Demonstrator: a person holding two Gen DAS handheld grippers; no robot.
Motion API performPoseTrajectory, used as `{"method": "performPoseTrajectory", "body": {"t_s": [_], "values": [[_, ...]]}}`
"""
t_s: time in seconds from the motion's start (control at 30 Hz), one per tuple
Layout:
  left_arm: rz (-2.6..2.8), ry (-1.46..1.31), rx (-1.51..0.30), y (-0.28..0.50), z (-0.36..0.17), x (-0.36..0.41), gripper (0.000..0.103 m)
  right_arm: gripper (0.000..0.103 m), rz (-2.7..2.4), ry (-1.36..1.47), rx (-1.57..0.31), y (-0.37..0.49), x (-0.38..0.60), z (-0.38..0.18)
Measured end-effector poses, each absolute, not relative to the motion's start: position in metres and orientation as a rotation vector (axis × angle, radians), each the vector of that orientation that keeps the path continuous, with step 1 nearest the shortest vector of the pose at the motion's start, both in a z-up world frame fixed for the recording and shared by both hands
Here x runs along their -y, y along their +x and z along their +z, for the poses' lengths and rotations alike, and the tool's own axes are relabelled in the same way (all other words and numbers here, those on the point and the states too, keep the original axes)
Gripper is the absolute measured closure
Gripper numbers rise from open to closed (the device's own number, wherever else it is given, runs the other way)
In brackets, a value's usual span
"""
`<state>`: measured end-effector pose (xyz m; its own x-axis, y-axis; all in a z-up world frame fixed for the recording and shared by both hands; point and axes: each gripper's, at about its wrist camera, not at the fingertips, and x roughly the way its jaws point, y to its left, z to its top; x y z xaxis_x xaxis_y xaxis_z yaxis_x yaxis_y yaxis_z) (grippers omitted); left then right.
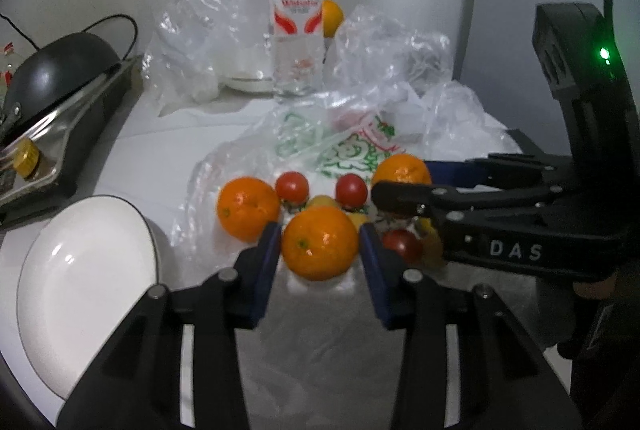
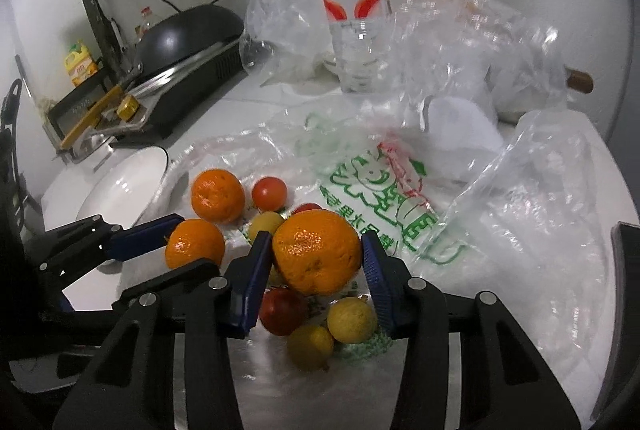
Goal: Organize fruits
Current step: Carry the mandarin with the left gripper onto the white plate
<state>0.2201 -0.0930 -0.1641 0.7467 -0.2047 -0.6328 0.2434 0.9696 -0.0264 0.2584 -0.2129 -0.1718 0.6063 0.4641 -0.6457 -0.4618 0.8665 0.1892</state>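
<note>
Oranges, red tomatoes and small yellow fruits lie on a printed plastic bag. My left gripper [image 1: 320,244] stands around an orange [image 1: 320,248], blue pads at its sides; it also shows in the right wrist view [image 2: 195,244]. My right gripper [image 2: 316,256] stands around a larger orange [image 2: 316,256], seen from the left wrist too [image 1: 402,169]. Another orange [image 1: 247,207] lies left, with red tomatoes [image 1: 292,186] behind. A red tomato [image 2: 282,312] and yellow fruits [image 2: 352,320] lie below the right gripper. A white bowl [image 1: 80,294] stands at the left.
A water bottle [image 1: 297,25] stands at the back among crumpled clear bags [image 1: 192,29], with an orange [image 1: 333,17] behind it. A black wok on a stove [image 1: 56,77] is at the far left. A white bowl under plastic [image 2: 460,125] is at the right.
</note>
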Motion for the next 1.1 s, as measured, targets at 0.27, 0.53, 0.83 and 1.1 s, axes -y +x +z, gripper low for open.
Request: {"method": "performPoseTrajectory", "body": {"t_s": [0.27,0.53,0.83,1.1], "values": [[-0.245,0.043,-0.612,0.194,-0.142,0.082,0.062,0.055,0.523,-0.01,-0.686,0.239,0.21,-0.148],[-0.199,0.02,-0.566,0.168,-0.129,0.051,0.062,0.055,0.548,-0.039,-0.648,0.218,0.184,-0.133],[-0.136,-0.009,-0.538,0.148,-0.127,0.013,0.062,0.055,0.578,-0.076,-0.625,0.205,0.148,-0.122],[-0.072,-0.013,-0.536,0.139,-0.134,-0.022,0.062,0.055,0.601,-0.102,-0.625,0.202,0.122,-0.121]]}}
